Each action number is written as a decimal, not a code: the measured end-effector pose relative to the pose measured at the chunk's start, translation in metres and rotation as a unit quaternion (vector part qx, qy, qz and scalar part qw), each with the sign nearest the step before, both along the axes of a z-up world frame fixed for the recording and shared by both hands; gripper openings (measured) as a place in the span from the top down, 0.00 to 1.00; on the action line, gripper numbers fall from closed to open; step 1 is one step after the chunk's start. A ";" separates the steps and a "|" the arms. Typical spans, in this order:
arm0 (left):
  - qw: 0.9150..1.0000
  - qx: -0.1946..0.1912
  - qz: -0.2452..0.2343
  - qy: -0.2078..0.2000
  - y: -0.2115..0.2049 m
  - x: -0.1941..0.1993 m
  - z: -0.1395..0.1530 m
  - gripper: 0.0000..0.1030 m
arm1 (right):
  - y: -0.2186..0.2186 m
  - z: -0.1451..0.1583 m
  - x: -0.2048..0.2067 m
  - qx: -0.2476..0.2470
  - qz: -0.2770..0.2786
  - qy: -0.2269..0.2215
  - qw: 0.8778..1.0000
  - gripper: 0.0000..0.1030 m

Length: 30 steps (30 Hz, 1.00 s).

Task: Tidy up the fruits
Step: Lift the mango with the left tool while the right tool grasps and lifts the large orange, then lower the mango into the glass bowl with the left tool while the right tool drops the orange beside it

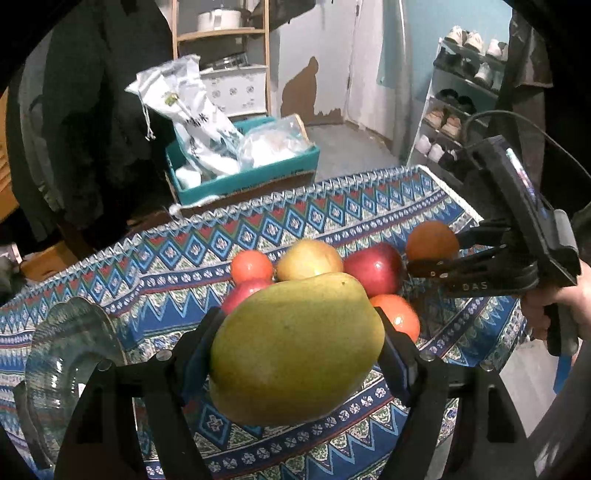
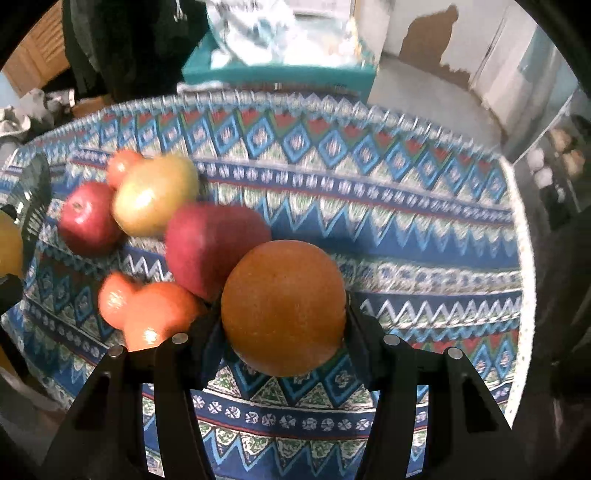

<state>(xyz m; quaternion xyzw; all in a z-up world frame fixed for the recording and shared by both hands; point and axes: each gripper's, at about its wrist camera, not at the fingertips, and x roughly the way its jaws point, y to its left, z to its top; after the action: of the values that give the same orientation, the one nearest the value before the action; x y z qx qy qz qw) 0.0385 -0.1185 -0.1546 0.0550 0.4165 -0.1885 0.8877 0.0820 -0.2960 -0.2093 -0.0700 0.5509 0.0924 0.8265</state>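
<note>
Gripping a green-yellow mango (image 1: 295, 350) at the bottom centre of the left wrist view, the left gripper (image 1: 297, 347) has its fingers pressed to both sides of the fruit, which hides much of the cloth (image 1: 369, 206) behind it. In the right wrist view the right gripper (image 2: 284, 314) is clamped the same way on an orange (image 2: 283, 307), low and centre; the same orange shows at the right of the left view, pinched at the black fingertips.

Beyond the mango, loose fruit lies on the patterned cloth near the middle of the frame. From the left view I count two red apples — one (image 1: 373, 264) plain, one (image 1: 243, 293) mostly hidden behind the mango — a yellow apple (image 1: 309, 258) and two tomatoes (image 1: 252, 266), the nearer (image 1: 399, 317) partly covered. The right view is blurred by motion, so its fruit edges smear and the count there is less sure.

A clear glass dish (image 1: 70, 354) sits at the lower left, cut off by the gripper frame. On the right gripper's body the letters "DAS" can be read; anything before them is hidden.

Farther back, upper centre, a teal box (image 1: 243, 173) holds white bags (image 1: 192, 110) whose print is too small to read. A shoe rack (image 1: 458, 96) stands at the upper right, and a wooden shelf (image 1: 221, 35) at the top.
</note>
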 end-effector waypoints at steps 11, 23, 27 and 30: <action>0.999 -0.014 0.028 -0.025 0.020 -0.006 0.030 0.23 | 0.009 0.061 -0.012 0.018 0.029 -0.066 0.997 0.45; 0.996 -0.033 0.071 -0.051 0.054 -0.010 0.064 0.23 | 0.026 0.107 -0.027 0.042 0.045 -0.117 0.991 0.45; 0.994 -0.040 0.086 -0.057 0.066 -0.011 0.072 0.24 | 0.035 0.121 -0.028 0.053 0.050 -0.129 0.989 0.45; 0.993 -0.042 0.095 -0.059 0.076 -0.013 0.075 0.24 | 0.043 0.129 -0.029 0.064 0.053 -0.134 0.987 0.45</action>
<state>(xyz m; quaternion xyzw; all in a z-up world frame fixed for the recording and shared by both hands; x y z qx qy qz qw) 0.0255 -0.0425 -0.0794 -0.0109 0.3585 -0.1167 0.9261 0.0527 -0.2535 -0.0802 -0.0583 0.4235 0.1611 0.8896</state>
